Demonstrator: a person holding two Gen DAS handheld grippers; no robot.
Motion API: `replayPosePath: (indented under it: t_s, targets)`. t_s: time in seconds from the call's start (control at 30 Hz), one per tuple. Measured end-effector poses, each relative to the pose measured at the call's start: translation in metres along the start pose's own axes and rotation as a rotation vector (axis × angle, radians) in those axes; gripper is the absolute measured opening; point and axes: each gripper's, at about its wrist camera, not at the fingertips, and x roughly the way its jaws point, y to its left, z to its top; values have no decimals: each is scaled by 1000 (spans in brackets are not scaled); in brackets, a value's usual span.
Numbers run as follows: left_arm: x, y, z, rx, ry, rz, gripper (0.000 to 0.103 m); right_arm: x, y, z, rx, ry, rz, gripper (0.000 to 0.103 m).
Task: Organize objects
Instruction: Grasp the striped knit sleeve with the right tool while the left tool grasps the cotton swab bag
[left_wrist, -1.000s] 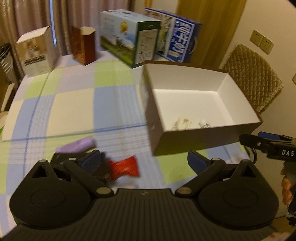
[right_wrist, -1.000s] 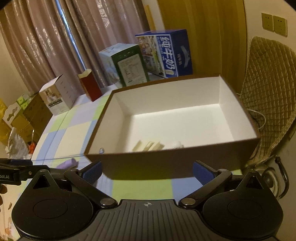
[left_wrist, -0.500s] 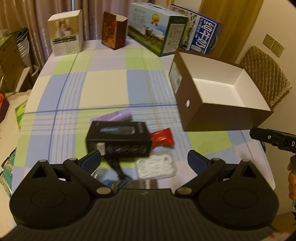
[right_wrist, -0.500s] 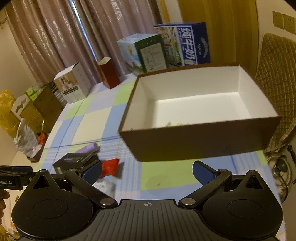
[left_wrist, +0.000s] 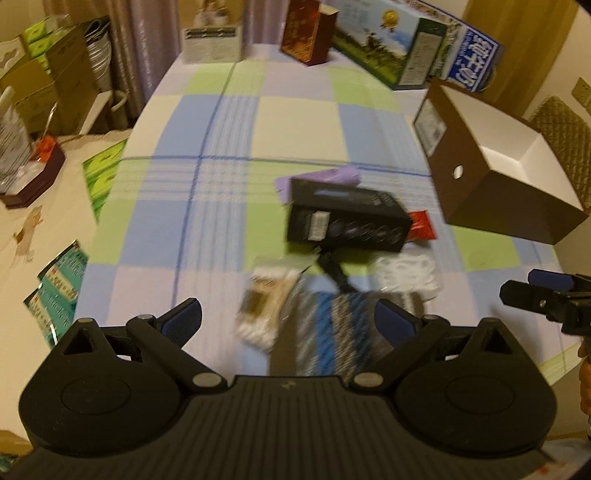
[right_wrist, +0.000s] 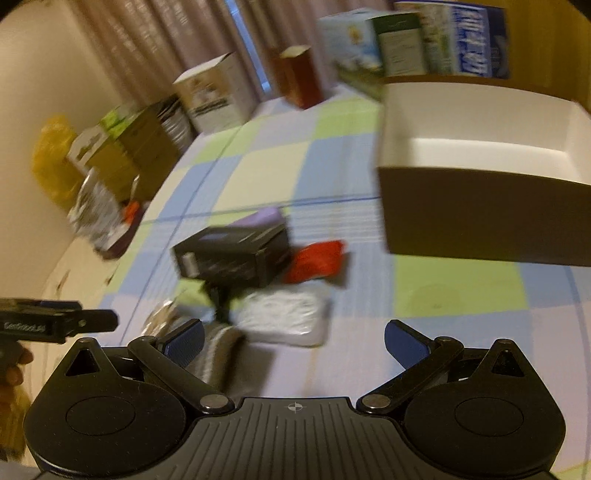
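Now both your left tongs (left_wrist: 288, 320) and right tongs (right_wrist: 294, 340) gape wide, holding nothing. Beside the brown box (left_wrist: 498, 173), the clutter waits: take the black carton (left_wrist: 347, 221) squarely across its narrow sides, then lift over the box's rim.

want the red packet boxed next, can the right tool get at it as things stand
Probably yes: the right tool is open and empty, and the red packet lies exposed beside the black box, with only a white packet lying low between.

Checked tablecloth (left_wrist: 295, 122), brown box (left_wrist: 509, 206)
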Motion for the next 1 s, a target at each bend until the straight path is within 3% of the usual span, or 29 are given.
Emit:
replayPosePath:
  t_s: [0.43, 0.63, 0.73, 0.8, 0.83, 0.9, 1.0]
  targets:
    - [5, 40, -21, -58, 37, 24, 98, 59, 43, -19, -59, 114, 75, 100]
    - [10, 51, -26, -68, 39, 18, 98, 81, 47, -25, -38, 147, 89, 87]
    - [13, 55, -27, -67, 42, 15, 98, 88, 48, -27, -26, 145, 86, 70]
    - [16, 56, -27, -61, 42, 10, 98, 89, 47, -27, -24, 133, 96, 39]
    - [18, 57, -27, -58, 43, 7, 98, 87, 47, -27, -19, 125, 103, 35]
    - [21, 58, -27, -51, 44, 1, 98, 81, 47, -26, -23, 100, 107, 18]
    - [27, 58, -25, -50, 50, -7, 98, 66, 46, -21, 4, 61, 144, 9]
